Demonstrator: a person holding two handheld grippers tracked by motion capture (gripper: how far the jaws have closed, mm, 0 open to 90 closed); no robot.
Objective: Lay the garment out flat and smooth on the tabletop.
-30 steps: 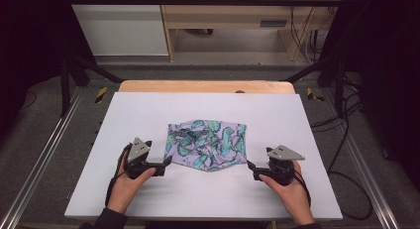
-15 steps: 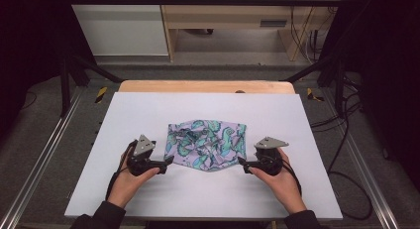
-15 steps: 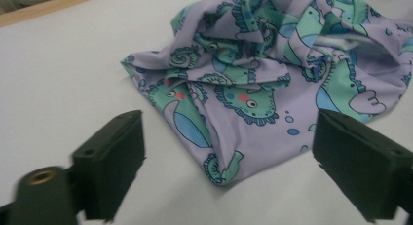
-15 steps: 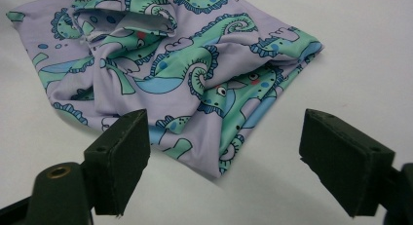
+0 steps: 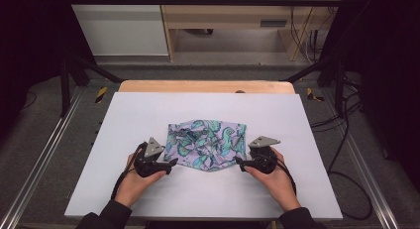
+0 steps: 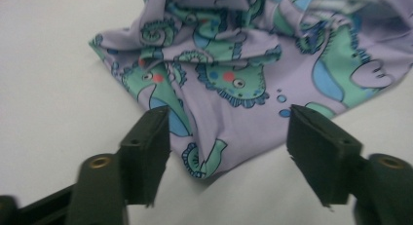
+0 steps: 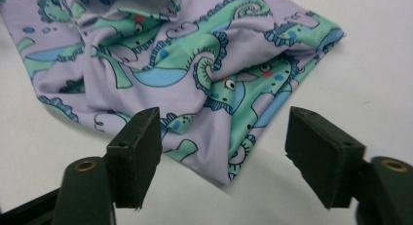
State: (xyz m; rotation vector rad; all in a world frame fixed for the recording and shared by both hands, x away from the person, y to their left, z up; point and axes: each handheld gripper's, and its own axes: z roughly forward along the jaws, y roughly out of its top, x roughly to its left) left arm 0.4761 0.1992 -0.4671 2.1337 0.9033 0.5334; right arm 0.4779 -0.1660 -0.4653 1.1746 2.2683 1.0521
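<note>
cloth [image 5: 207, 143]: lilac seahorse print, rumpled, lying mid-table [image 5: 148, 110]
left gripper [image 5: 171, 163]: at the cloth's near-left corner, jaws wide apart, nothing pinched
right gripper [image 5: 239, 163]: at the cloth's near-right corner, jaws spread too, empty

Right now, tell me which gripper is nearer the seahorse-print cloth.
Neither clearly: the left gripper is at the seahorse-print cloth's near left corner, the right gripper at its near right corner, both open with a corner between the jaws.
</note>
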